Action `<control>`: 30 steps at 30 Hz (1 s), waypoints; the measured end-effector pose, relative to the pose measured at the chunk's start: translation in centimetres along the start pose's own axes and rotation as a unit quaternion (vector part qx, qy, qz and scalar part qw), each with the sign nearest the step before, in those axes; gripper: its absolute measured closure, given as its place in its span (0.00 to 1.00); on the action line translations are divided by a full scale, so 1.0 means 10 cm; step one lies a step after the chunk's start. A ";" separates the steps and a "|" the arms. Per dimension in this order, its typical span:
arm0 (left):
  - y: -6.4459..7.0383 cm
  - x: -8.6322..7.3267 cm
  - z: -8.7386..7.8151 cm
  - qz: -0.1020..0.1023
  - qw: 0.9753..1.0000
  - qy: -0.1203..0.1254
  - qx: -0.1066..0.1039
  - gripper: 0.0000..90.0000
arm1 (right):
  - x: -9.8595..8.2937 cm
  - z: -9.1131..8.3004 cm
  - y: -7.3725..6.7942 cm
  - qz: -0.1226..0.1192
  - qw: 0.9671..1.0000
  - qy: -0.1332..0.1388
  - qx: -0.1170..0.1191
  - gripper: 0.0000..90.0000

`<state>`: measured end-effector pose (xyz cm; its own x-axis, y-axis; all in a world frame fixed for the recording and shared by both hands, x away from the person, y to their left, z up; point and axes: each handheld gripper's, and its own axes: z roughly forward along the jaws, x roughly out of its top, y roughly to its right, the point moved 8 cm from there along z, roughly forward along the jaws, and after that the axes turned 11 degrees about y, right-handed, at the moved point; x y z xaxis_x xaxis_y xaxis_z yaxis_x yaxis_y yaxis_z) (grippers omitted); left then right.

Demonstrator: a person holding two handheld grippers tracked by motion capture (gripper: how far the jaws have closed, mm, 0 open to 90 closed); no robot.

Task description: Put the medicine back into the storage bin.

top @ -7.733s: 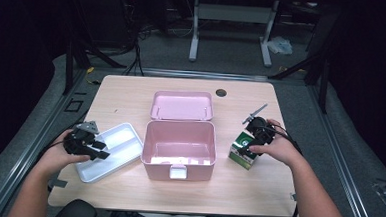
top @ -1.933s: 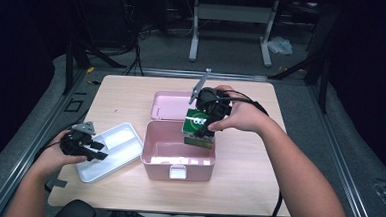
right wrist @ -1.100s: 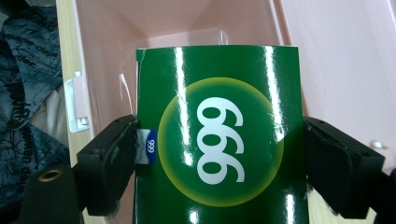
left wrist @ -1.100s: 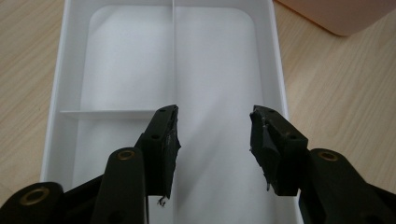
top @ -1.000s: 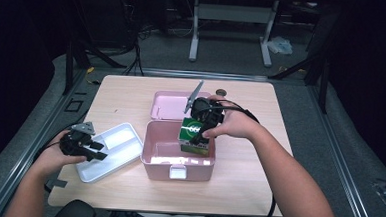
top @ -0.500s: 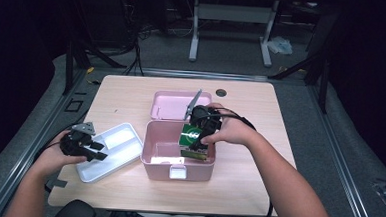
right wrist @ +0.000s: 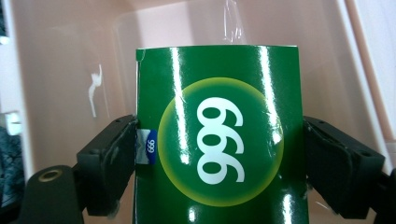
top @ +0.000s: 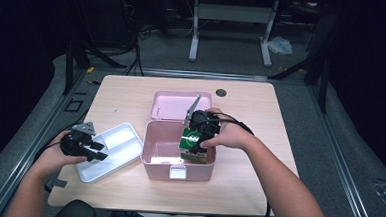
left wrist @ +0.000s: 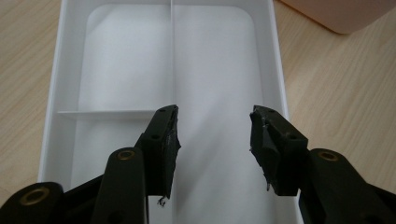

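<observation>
While my right gripper (top: 195, 138) clamps the green box (top: 191, 140) by its two side edges, the box hangs over the right part of the open pink case (top: 177, 172), its lower end dipped inside the case walls. In the right gripper view the box (right wrist: 219, 140) stands upright between my jaws, which press on its left and right sides; a yellow-green disc with white "999" fills its face, and the pale pink floor and walls of the case (right wrist: 60, 70) lie beyond it. I cannot tell whether the box's bottom touches the case floor.

The case sits at the middle of the table (top: 261, 112), towards the near edge, with its white latch (top: 177, 172) facing me. Its pink lid (top: 173, 103) lies flat just behind it, on the far side.

My left gripper (top: 90, 148) rests at the near left, over the near end of the white tray (top: 116, 144), which lies just left of the case, angled, apart from it. In the left gripper view my jaws are spread wide with nothing between them, poised above the tray (left wrist: 60, 70), whose thin ribs divide it into compartments. A corner of the case (left wrist: 345, 14) shows at the upper right there, and bare wood runs along both sides of the tray.
</observation>
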<state>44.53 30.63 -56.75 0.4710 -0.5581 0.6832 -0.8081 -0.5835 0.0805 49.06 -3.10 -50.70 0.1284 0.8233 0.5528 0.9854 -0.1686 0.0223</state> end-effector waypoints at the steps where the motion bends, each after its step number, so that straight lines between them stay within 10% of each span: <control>1: 0.00 0.00 0.00 0.000 1.000 0.000 0.000 0.57 | -0.01 0.02 0.00 0.000 1.000 -0.001 0.003 0.18; 30: 0.00 0.00 0.00 -0.001 1.000 0.000 -0.001 0.57 | -0.16 0.22 0.03 0.013 1.000 -0.020 0.002 0.17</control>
<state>44.52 30.63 -56.81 0.4722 -0.5571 0.6831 -0.8080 -0.5834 0.0827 49.41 -3.29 -53.47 0.1583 0.8400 0.5190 0.9822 -0.1878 0.0043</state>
